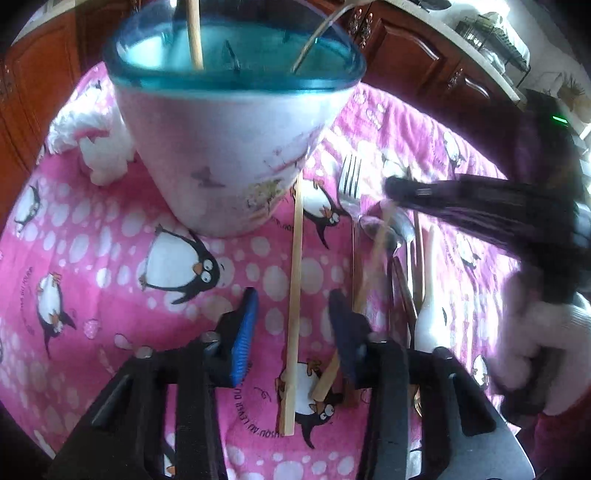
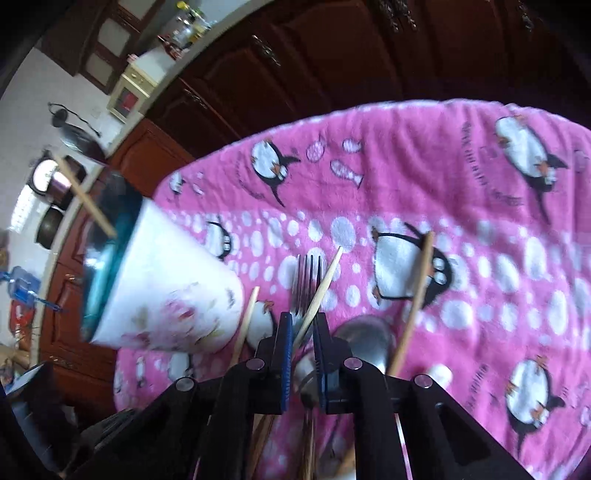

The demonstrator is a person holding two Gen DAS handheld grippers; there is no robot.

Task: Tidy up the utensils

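Right hand-held gripper (image 2: pixel 303 343) clamps chopstick (image 2: pixel 320 291); only left view shows left hand-held gripper (image 1: pixel 291 321) released.

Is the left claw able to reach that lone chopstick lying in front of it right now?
Probably yes. The left claw is open and the chopstick lies flat between its fingers on the cloth, with nothing covering it.

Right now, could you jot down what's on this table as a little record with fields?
Surface: pink penguin cloth
Holder: white cup with blue rim, upright, a chopstick already inside
Loose utensils: fork, spoons, chopsticks, white plastic utensil
Left hand-held gripper: open, above a chopstick
Right hand-held gripper: shut on a chopstick
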